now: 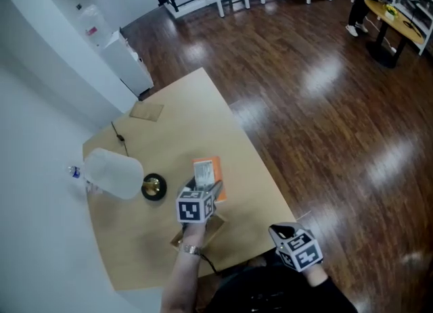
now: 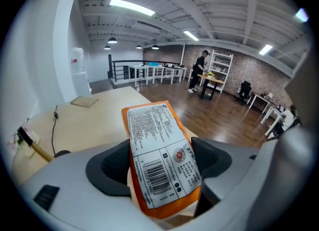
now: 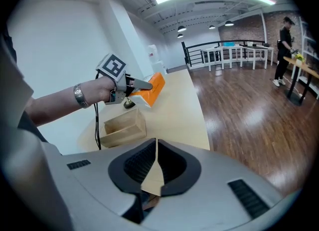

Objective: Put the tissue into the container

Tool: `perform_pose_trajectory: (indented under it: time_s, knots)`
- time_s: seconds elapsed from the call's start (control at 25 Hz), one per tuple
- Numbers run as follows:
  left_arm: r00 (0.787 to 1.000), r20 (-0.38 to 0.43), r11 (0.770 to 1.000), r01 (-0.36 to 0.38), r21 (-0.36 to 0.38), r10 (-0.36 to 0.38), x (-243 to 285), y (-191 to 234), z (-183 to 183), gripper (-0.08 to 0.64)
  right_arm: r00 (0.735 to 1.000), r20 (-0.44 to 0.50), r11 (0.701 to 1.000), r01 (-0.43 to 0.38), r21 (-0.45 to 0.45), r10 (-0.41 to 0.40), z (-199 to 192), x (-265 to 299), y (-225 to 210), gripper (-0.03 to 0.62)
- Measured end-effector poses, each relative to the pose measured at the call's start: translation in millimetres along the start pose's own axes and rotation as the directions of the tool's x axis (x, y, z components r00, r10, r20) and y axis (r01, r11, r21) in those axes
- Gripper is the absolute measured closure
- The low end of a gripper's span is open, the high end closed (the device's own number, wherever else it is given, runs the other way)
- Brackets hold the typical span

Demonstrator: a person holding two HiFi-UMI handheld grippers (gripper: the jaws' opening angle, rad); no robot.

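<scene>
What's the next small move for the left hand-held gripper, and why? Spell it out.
Probably lift the tissue pack and draw it back toward the wooden box. The left hand-held gripper looks clamped on the pack's sides, and the open-topped box sits nearer the person than the pack.

Right gripper (image 3: 156, 147) empty, jaws together; tissue pack (image 3: 156, 86) seemingly in left gripper (image 3: 144, 84)

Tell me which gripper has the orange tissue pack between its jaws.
The left gripper: its jaws hold the orange tissue pack; the right gripper has shut, empty jaws.
</scene>
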State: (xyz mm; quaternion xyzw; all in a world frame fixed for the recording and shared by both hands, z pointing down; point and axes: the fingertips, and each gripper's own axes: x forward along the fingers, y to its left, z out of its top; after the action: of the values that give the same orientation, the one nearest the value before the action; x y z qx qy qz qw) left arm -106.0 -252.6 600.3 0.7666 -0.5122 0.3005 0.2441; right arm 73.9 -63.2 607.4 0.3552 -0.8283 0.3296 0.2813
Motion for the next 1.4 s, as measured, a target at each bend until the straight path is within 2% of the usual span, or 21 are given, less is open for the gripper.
perform_pose_trajectory:
  time_s: [0.12,0.28,0.52,0.68,0.8,1.0,1.24,1.36,1.4]
  knots:
    - [0.999,0.009,0.997,0.046,0.057,-0.046,-40.8,-14.7,-6.4,0.167,1.000,0.011,1.000,0.005,-0.019,-0.004,11.2,-6.8,18.6,0.572]
    - [0.996,-0.035,0.981,0.092,0.170,-0.087,-91.2,-23.2,-36.4,0.167,1.000,0.027,0.999,0.001,-0.037,0.000,17.0,-6.1,47.8,0.574]
    - [0.987,-0.116,0.950,0.139,0.279,-0.110,-150.6,-3.8,-99.8,0.167,0.999,0.035,0.999,0.001,-0.040,0.000,9.4,0.2,84.4,0.573]
    - [0.967,-0.219,0.925,0.200,0.322,-0.133,-158.4,9.2,-150.7,0.167,0.999,0.042,0.999,0.007,-0.047,-0.005,1.7,6.8,102.3,0.573]
    - [0.956,-0.273,0.896,0.214,0.390,-0.110,-146.4,14.6,-177.2,0.167,0.999,0.041,0.998,0.014,-0.053,-0.012,-2.9,9.0,112.6,0.573]
    - [0.942,-0.307,0.818,0.283,0.502,-0.137,-122.5,13.5,-182.1,0.167,0.999,0.046,0.998,0.031,-0.059,-0.028,-7.0,8.7,125.0,0.572]
    - [0.917,-0.342,0.765,0.368,0.529,-0.205,-104.5,3.1,-177.5,0.167,0.997,0.044,0.998,0.058,-0.029,-0.056,-18.3,4.9,125.5,0.572]
    - [0.899,-0.382,0.736,0.406,0.541,-0.215,-94.2,-0.3,-188.9,0.167,0.996,0.054,0.997,0.073,-0.015,-0.072,-18.2,-1.6,123.6,0.573]
    - [0.898,-0.384,0.731,0.408,0.547,-0.214,-89.8,-0.2,-192.3,0.160,0.995,0.059,0.997,0.077,-0.015,-0.076,-18.8,-3.0,122.5,0.572]
